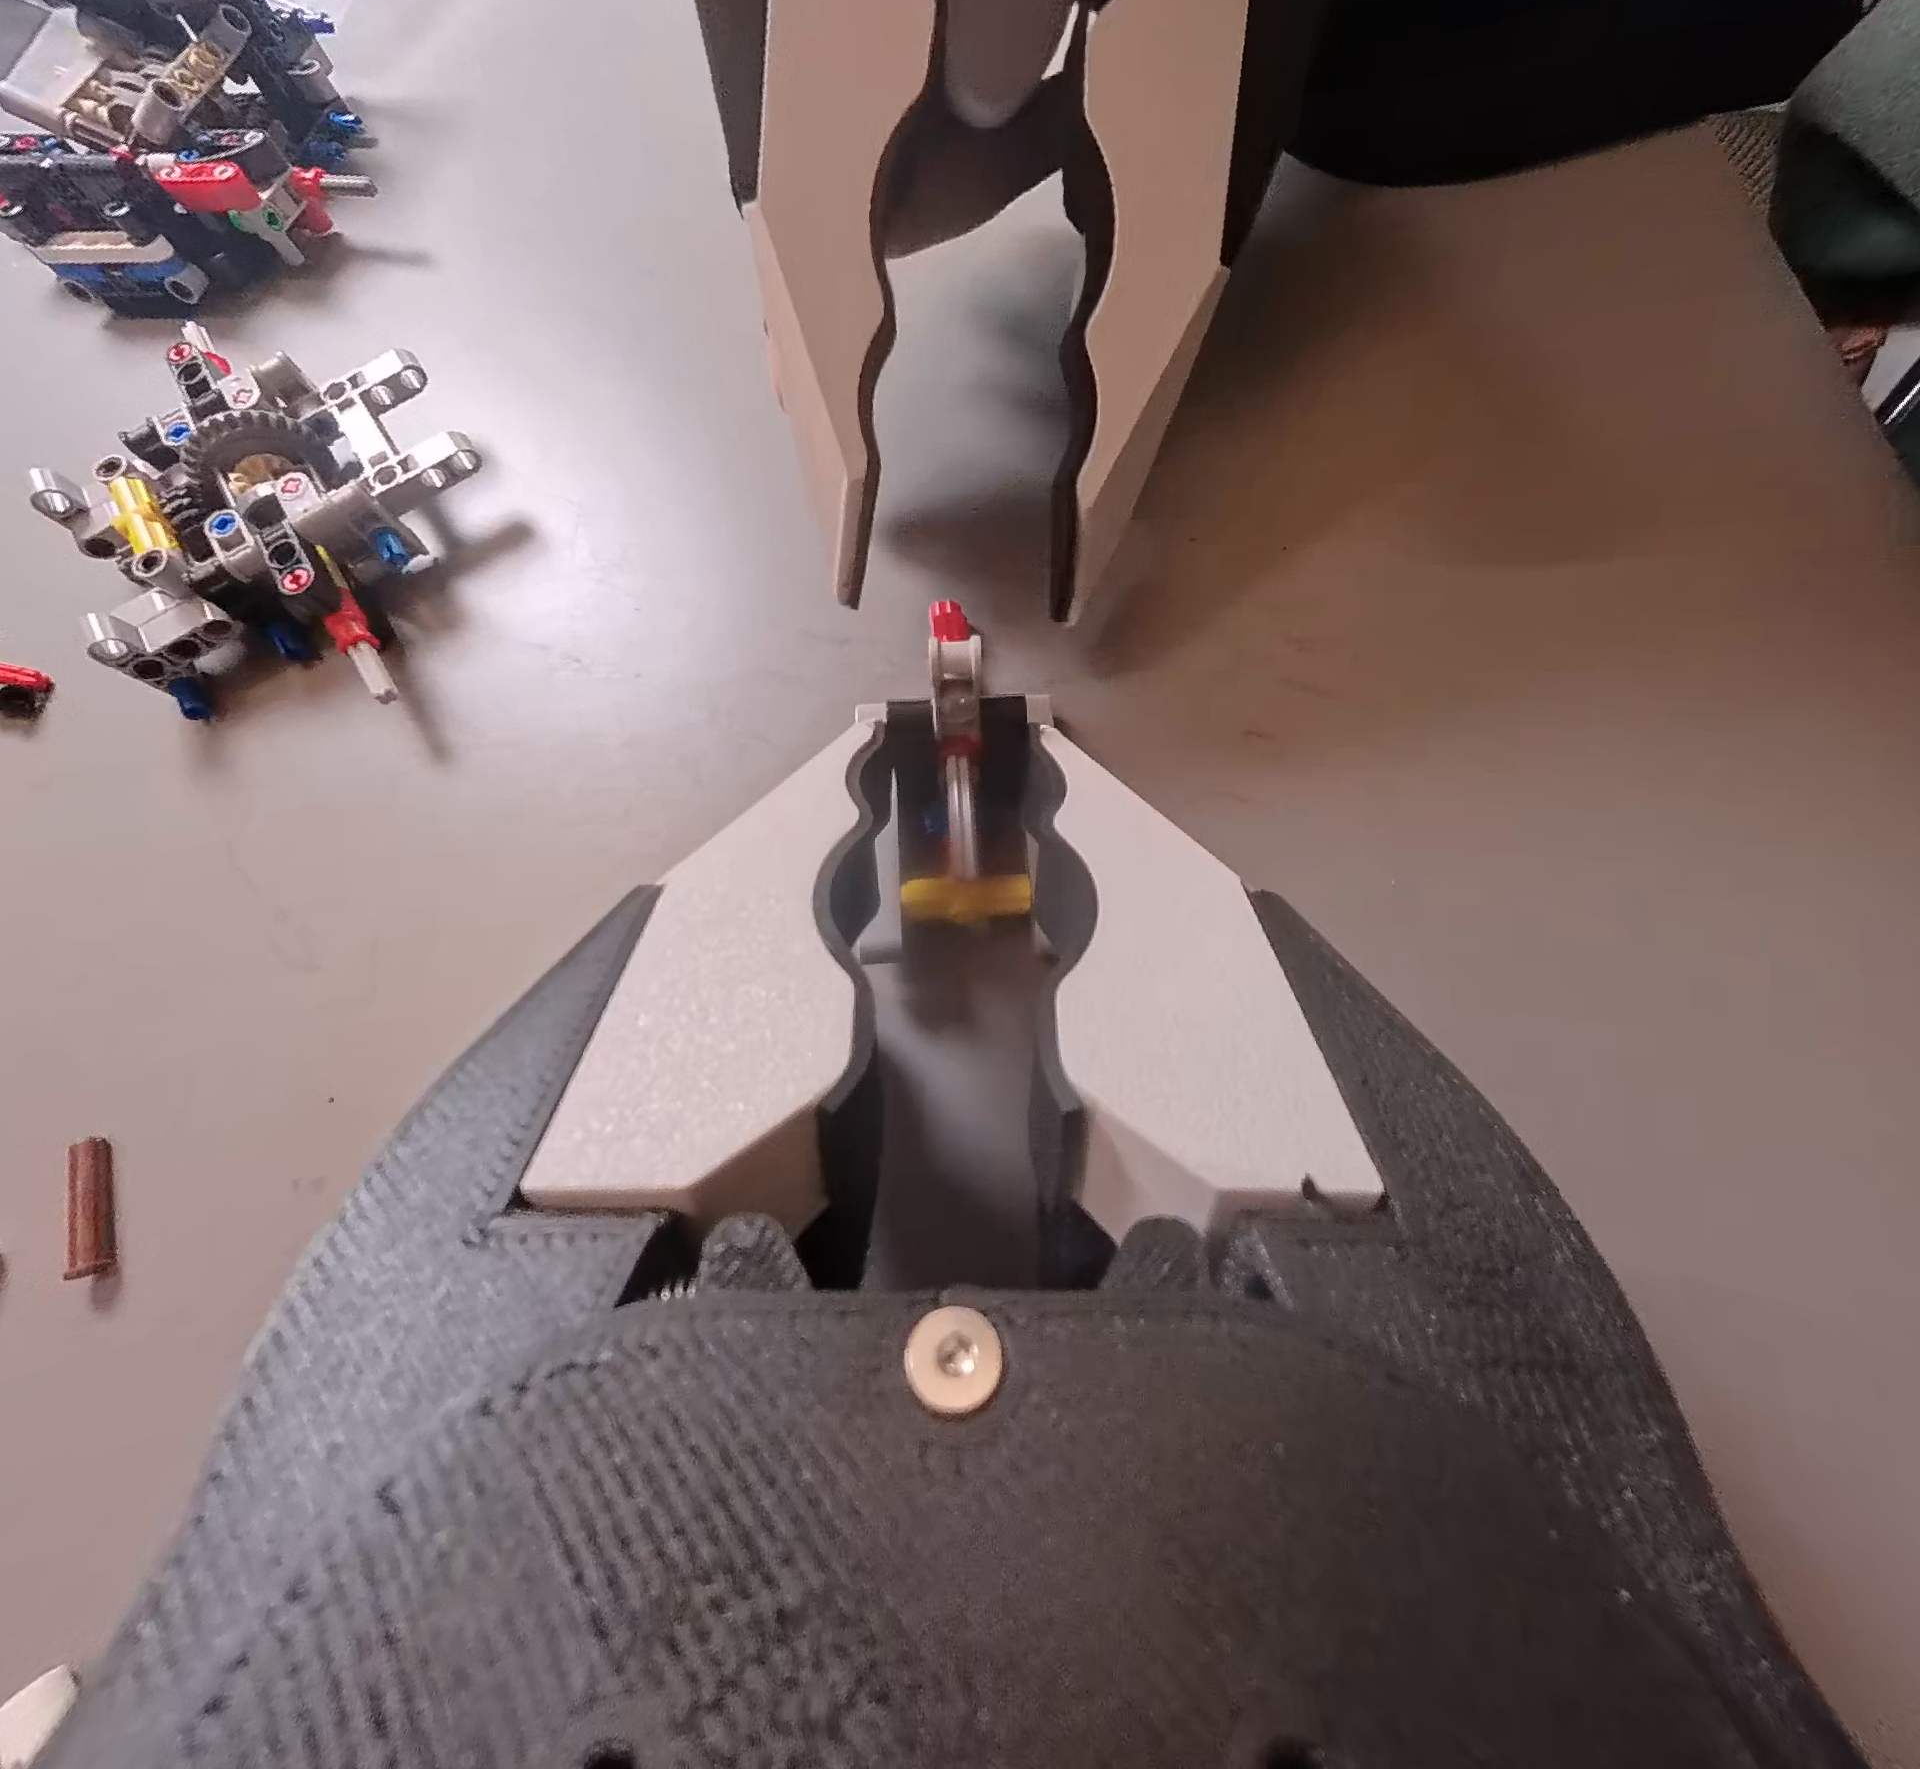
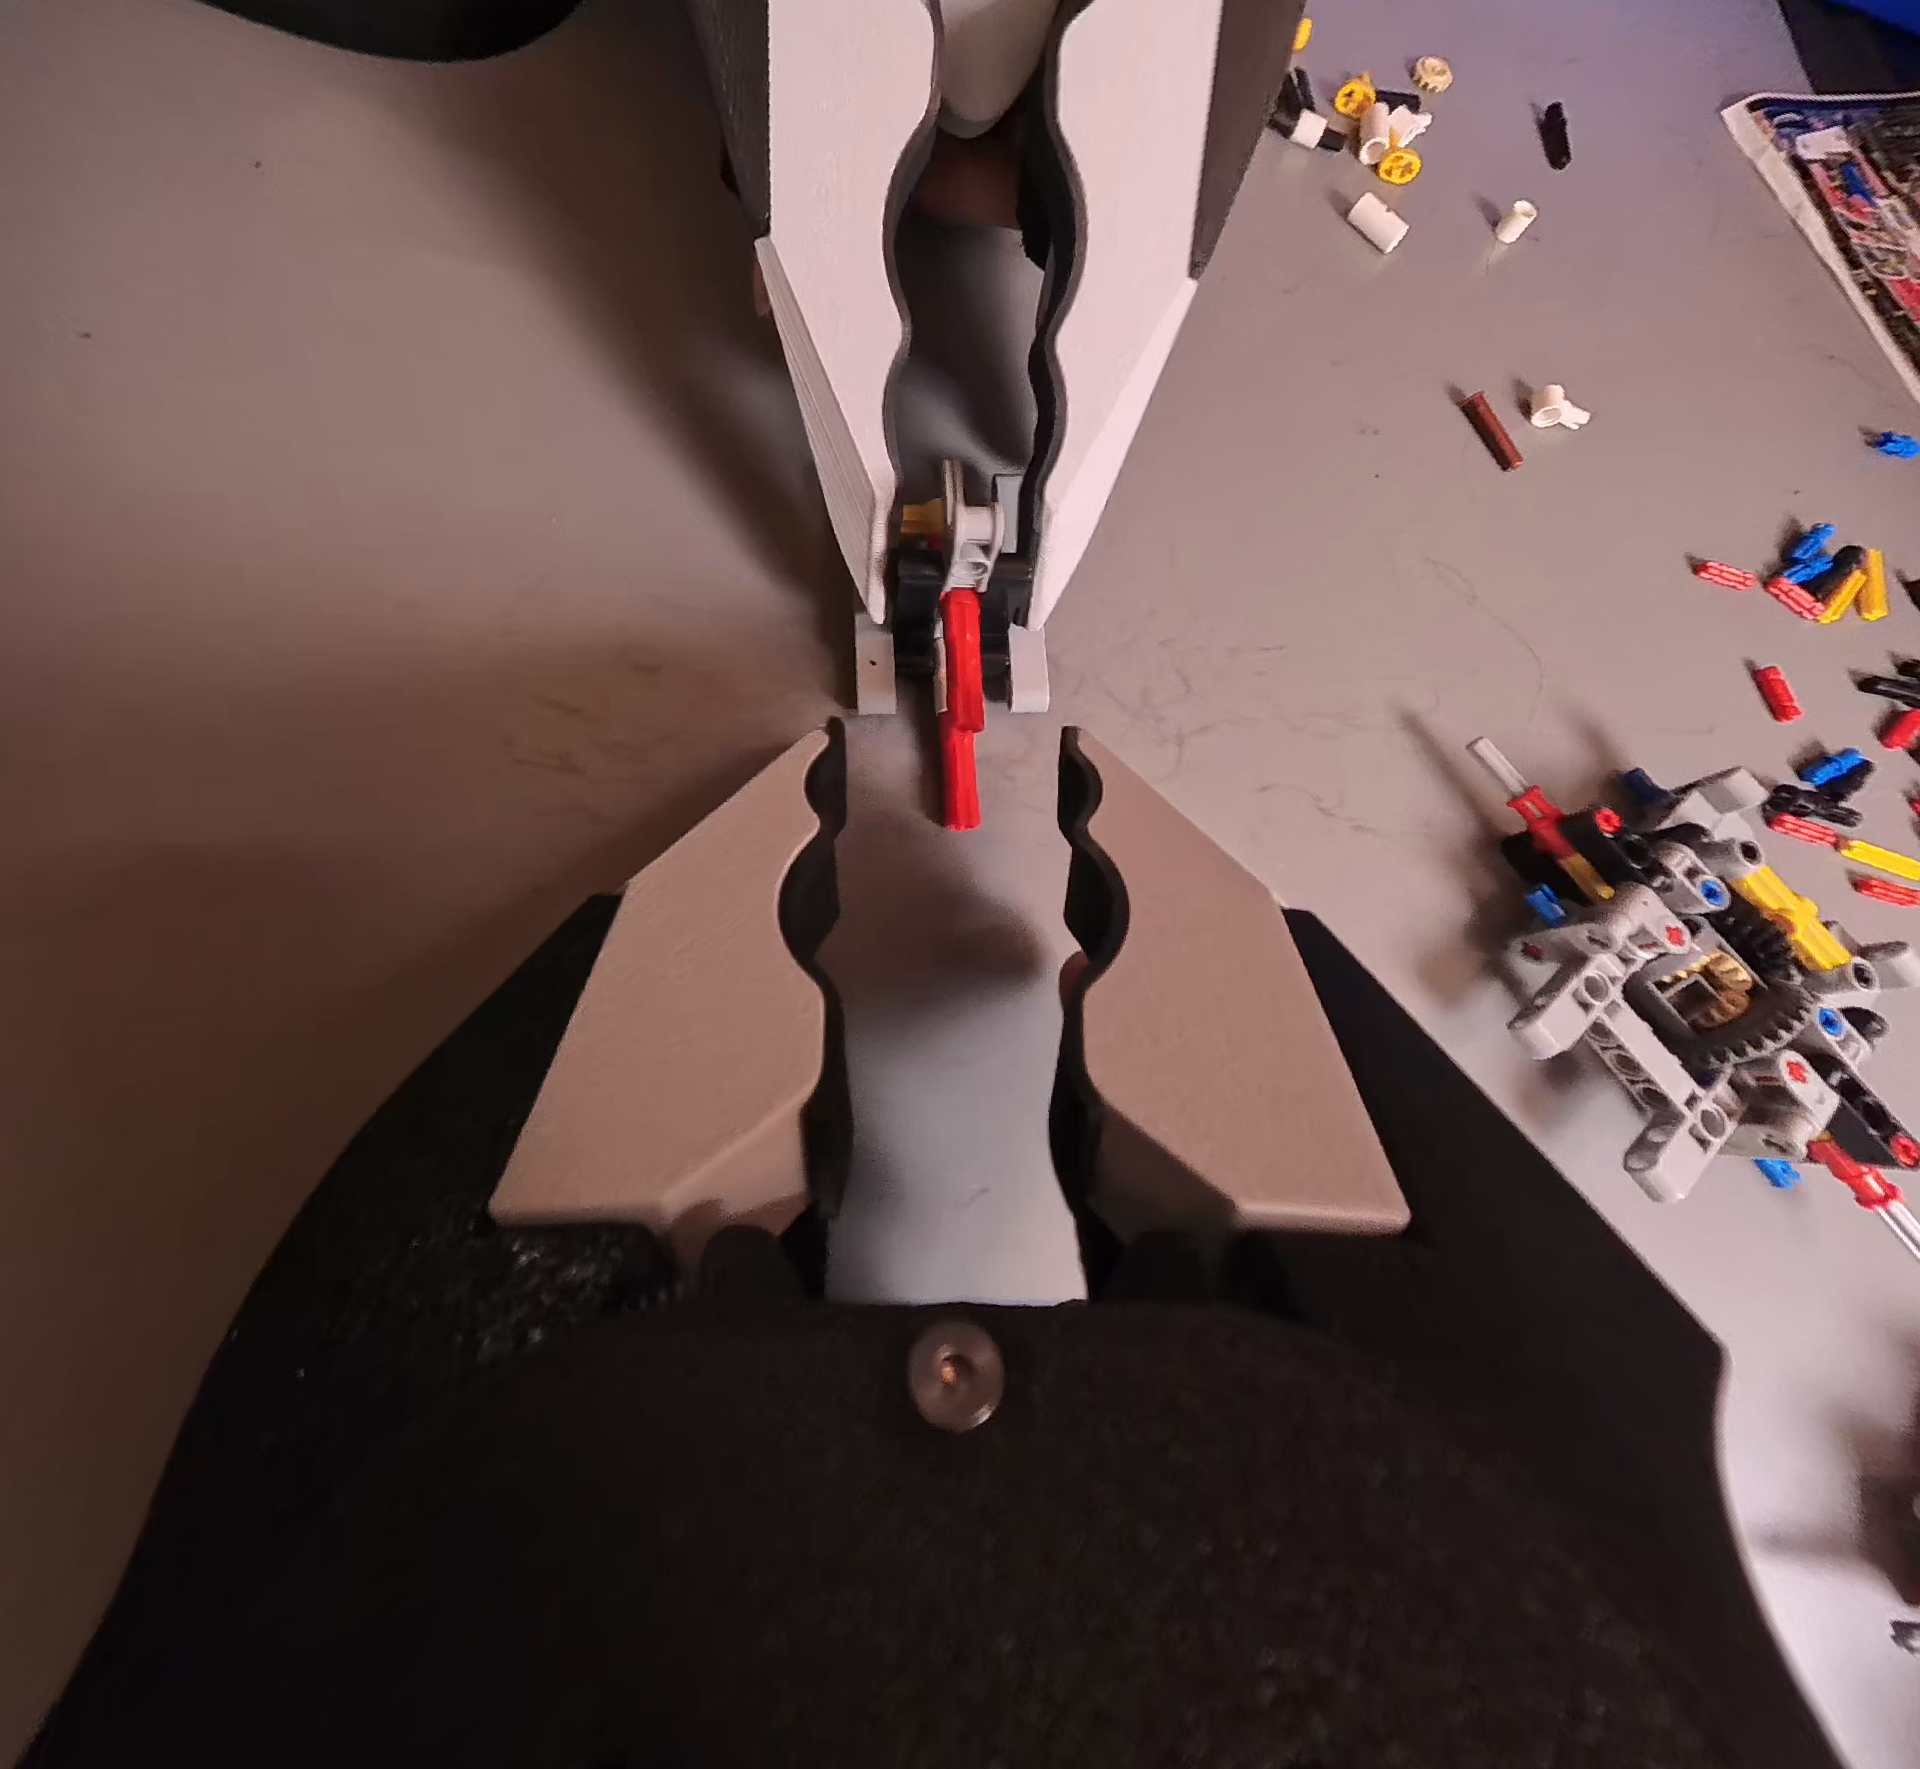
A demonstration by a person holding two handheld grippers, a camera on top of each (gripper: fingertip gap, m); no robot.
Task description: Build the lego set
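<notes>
One brick assembly (image 1: pixel 961 826) sits clamped in left gripper (image 1: pixel 958 717); right gripper (image 2: pixel 951 743) gapes.

Brick assembly (image 1: pixel 961 815) in left tongs (image 1: pixel 958 711)

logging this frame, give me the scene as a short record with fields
left gripper: shut on small black brick assembly, red axle sticking out
right gripper: open, pads either side of the axle tip, not touching
surface: grey table
nearby: gear assembly, larger build, loose parts, brown pin, booklet
</notes>
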